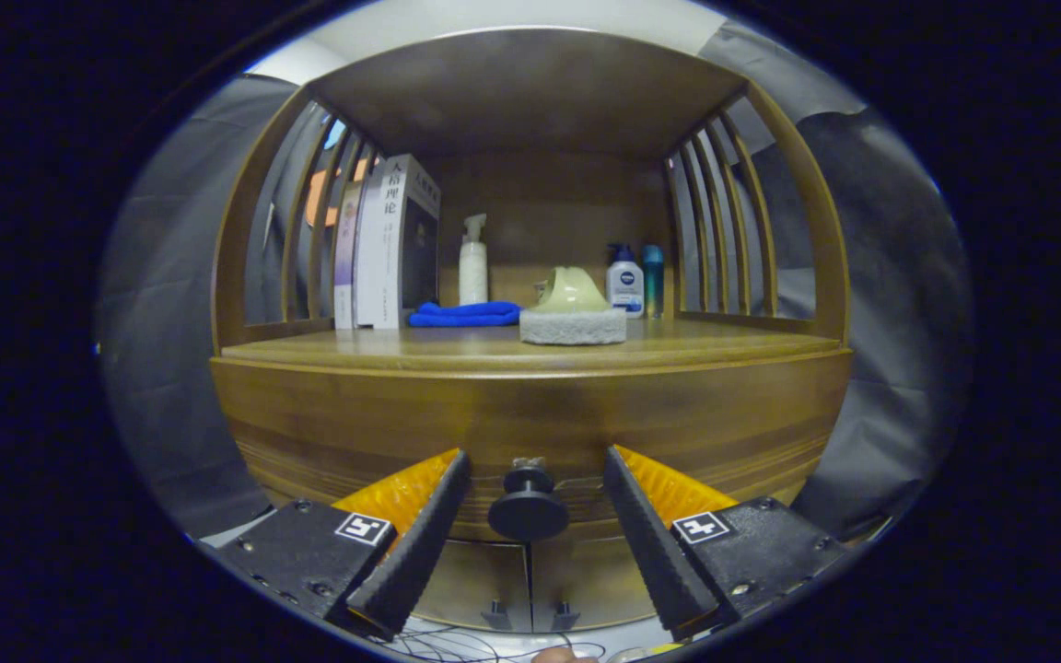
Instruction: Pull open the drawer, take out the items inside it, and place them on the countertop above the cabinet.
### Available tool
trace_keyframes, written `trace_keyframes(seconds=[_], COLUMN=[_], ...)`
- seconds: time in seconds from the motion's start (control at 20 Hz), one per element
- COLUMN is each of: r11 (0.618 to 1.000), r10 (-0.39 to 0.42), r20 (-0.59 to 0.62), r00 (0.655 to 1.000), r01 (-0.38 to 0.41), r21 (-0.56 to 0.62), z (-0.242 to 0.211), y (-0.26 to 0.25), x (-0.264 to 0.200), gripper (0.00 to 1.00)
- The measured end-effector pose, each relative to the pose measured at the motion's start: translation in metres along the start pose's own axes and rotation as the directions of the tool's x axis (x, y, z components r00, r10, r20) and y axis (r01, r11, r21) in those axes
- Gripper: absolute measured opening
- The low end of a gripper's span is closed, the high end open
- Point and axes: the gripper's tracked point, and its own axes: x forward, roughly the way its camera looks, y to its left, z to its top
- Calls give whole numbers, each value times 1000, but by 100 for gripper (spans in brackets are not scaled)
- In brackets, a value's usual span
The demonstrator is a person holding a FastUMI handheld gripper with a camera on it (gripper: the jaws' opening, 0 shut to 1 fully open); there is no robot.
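Claw [530, 534] spread wide, fingers either side of the drawer knob [529, 505] — knob sits in the gap between them, touching neither. Knob stem points straight back at the claw, so the pull axis runs along the fingers, toward the camera.

Drawer front [530, 419] looks flush with the cabinet — shut, contents hidden. That fits either a drawer yet to be pulled or one emptied and pushed back; cannot tell which.

Surface [457, 348] above the drawer carries a sponge block [573, 325] with a pale yellow-green object on it, a folded blue cloth [464, 315], upright books [392, 241], a spray bottle [472, 262], two more bottles [634, 279] at the back right. Whether any came from the drawer is not readable.
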Motion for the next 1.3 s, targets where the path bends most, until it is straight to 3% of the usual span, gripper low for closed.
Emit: trace_keyframes(seconds=[0.9,1.3], r11=[998,995], r10=[68,94], r20=[78,126], r00=[995,988], r01=[-67,-96], r21=[-15,9], z=[74,96], y=[-27,-52], x=[-171,-198], gripper=[96,97])
